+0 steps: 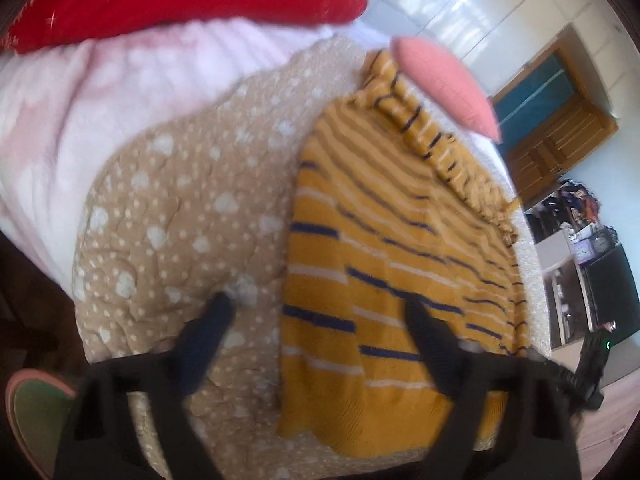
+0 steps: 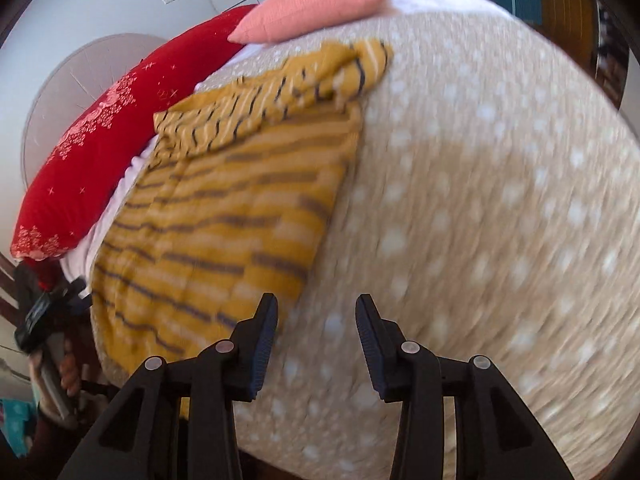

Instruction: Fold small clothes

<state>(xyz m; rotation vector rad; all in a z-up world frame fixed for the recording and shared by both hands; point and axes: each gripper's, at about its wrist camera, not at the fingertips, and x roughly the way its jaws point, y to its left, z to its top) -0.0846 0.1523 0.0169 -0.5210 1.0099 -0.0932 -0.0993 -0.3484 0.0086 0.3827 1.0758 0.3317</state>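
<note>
While both tools hover with jaws apart, a mustard striped sweater (image 1: 384,248) lies flat on the beige dotted bed cover (image 1: 180,216) | left tool (image 1: 320,312) straddles its edge, gripping nothing | right tool (image 2: 317,312) beside its hem, empty | pink cushion (image 2: 316,6) and red pillow (image 2: 104,140) near the sweater's far end.
</note>
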